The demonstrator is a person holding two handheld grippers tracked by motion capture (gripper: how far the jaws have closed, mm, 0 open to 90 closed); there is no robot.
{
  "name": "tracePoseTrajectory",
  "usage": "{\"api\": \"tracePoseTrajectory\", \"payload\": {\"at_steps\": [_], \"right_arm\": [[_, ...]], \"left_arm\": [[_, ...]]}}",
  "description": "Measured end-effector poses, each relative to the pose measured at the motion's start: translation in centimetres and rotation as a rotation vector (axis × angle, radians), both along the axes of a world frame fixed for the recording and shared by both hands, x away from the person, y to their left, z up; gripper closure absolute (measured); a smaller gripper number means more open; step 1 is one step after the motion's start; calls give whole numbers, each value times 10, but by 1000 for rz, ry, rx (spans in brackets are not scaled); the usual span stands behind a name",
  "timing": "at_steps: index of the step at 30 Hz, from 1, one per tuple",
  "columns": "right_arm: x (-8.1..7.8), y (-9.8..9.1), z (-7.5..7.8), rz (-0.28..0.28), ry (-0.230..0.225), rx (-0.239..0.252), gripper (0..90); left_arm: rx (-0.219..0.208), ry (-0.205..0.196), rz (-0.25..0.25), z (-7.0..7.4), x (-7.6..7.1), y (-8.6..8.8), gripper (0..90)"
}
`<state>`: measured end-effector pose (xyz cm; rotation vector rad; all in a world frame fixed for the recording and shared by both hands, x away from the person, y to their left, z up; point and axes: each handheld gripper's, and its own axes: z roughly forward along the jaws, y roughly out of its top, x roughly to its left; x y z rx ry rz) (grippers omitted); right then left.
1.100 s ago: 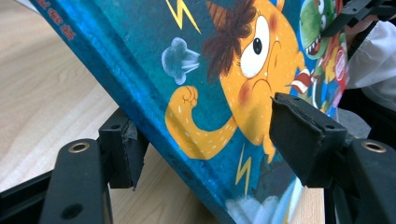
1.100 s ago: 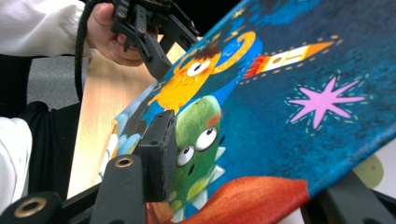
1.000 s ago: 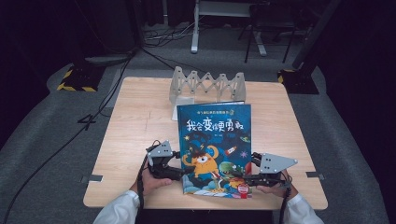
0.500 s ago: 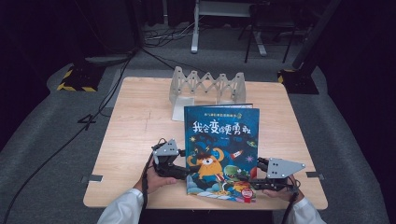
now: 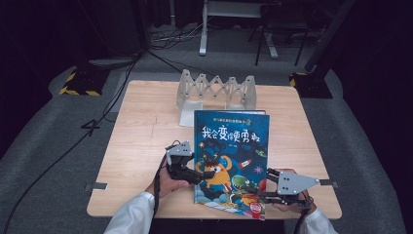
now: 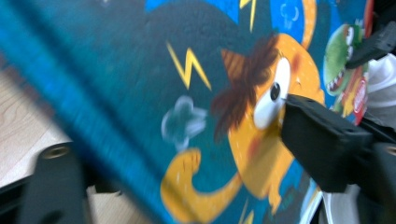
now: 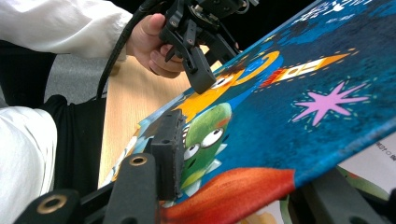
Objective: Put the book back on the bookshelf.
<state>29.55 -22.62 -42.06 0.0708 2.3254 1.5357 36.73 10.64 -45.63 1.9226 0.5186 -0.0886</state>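
Note:
A picture book [image 5: 231,146] with a blue cover and an orange monster lies on the wooden table [image 5: 141,131], its near end raised. My left gripper [image 5: 207,174] reaches in from the book's left edge. Its jaws have just been opening and now stand open, one above the cover [image 6: 187,70] and one below the edge. My right gripper [image 5: 253,191] is shut on the front cover at the near right corner. In the right gripper view its pad [image 7: 170,140] presses on the green creature, and the cover [image 7: 303,93] is lifted off the white page beneath. The left gripper [image 7: 201,79] shows farther off.
A grey zigzag rack [image 5: 216,90] stands at the far middle of the table, with a pale sheet [image 5: 187,117] beside the book's far left corner. Cables run across the dark floor on the left. White sleeves [image 5: 129,217] come in at the near edge.
The book has shifted slightly right. My left gripper has slid right over the cover and its jaws have spread. The right gripper has closed on the near right corner.

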Motion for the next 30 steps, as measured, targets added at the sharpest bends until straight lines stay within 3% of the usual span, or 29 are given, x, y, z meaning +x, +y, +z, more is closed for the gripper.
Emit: {"api": "tracePoseTrajectory", "payload": {"at_steps": [3,7,10,11,16,21,30], "right_arm": [[-1,1,0,3,-7,-3,588],[3,-1,-1,0,8,1,589],[9,-3,-4,-14,34,1,589],[13,-5,-6,-38,43,-1,590],[19,-10,-7,-86,55,15,594],[24,-12,-10,-139,67,15,571],[31,-14,-14,-206,94,8,516]], "left_arm": [[-19,-1,6,1,1,0,179],[-33,-6,24,2,2,6,292],[-28,-35,44,5,-1,10,329],[-31,-45,51,7,-2,11,386],[-30,-136,85,20,-12,13,473],[-30,-190,75,26,-21,15,560],[-13,-237,54,28,-30,12,628]]}}
